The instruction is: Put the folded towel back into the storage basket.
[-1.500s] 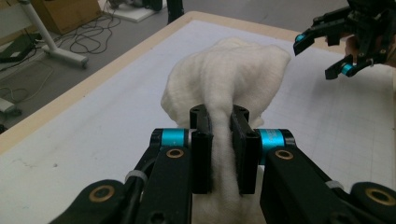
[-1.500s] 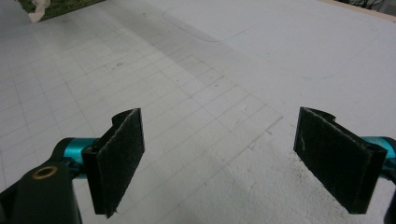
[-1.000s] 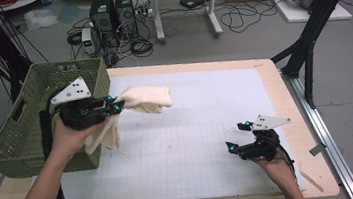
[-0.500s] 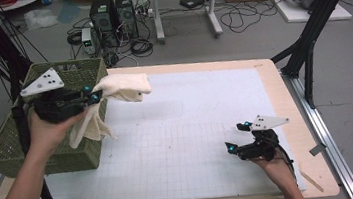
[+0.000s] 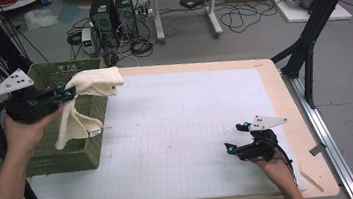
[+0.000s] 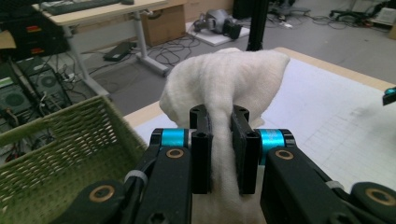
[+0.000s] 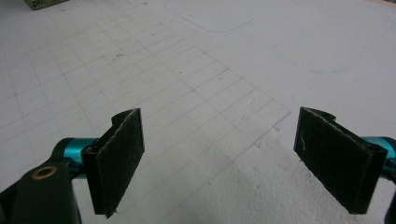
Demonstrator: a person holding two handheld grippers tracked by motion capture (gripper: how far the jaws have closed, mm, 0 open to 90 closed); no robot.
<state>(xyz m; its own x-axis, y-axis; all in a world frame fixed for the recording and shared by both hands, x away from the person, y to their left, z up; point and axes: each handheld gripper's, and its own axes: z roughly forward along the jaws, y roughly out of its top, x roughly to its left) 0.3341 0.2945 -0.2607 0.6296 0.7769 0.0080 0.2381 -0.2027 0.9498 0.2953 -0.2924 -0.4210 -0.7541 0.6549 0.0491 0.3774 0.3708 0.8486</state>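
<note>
Cream terry cloth towel (image 5: 91, 94): pinched mid-fold by left tool (image 5: 65, 94), jaws pressed onto bunched fabric; one end droops, other juts forward. Now raised over rim of green woven plastic basket (image 5: 44, 150) at desk's left edge; a second ago it hung lower, over white gridded desk mat (image 5: 178, 129). Judgement: towel headed into basket, release pending. Right tool (image 5: 234, 140): jaws spread, empty, parked on mat, unmoved.
</note>
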